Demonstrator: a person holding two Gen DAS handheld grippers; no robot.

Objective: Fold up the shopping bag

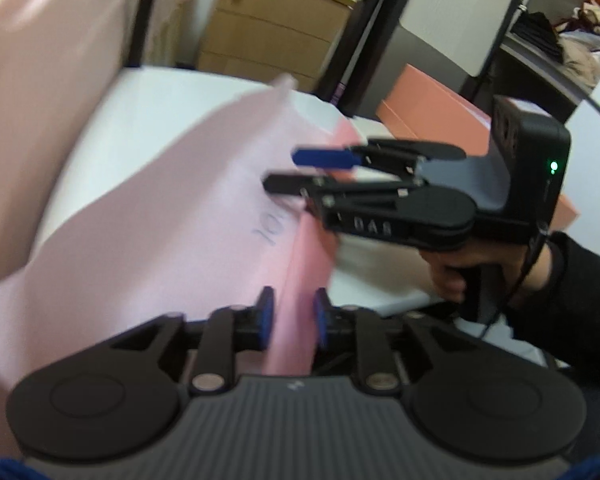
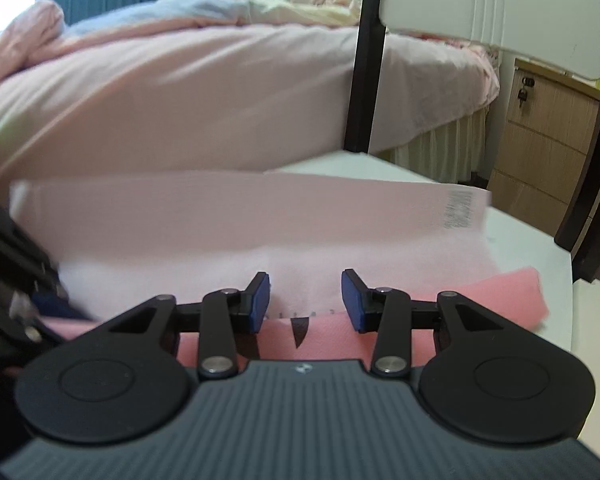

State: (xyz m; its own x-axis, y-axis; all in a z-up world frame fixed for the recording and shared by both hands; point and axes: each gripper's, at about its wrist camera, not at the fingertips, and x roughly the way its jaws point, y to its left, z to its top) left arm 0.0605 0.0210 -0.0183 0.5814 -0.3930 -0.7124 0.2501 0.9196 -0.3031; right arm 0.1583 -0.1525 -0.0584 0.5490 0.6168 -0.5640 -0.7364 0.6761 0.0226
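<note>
A pink shopping bag [image 1: 172,216] lies on a white table [image 1: 148,112], its pale panel tilted up and a darker pink fold [image 1: 300,280] beside it. My left gripper [image 1: 294,318] is open, its blue pads either side of the darker pink fold without touching it. My right gripper [image 1: 284,170] comes in from the right, open, fingers over the bag's pale panel. In the right wrist view the right gripper [image 2: 305,300] is open above the bag [image 2: 236,224], whose pale panel carries a barcode at its right end. The left gripper's body [image 2: 12,272] shows at the left edge.
A bed with pink bedding [image 2: 180,92] stands behind the table. A wooden drawer cabinet [image 2: 548,144] is at the right, also seen in the left wrist view [image 1: 268,28]. Dark chair posts [image 2: 364,56] rise at the table's far edge. A salmon box [image 1: 440,108] sits beyond the table.
</note>
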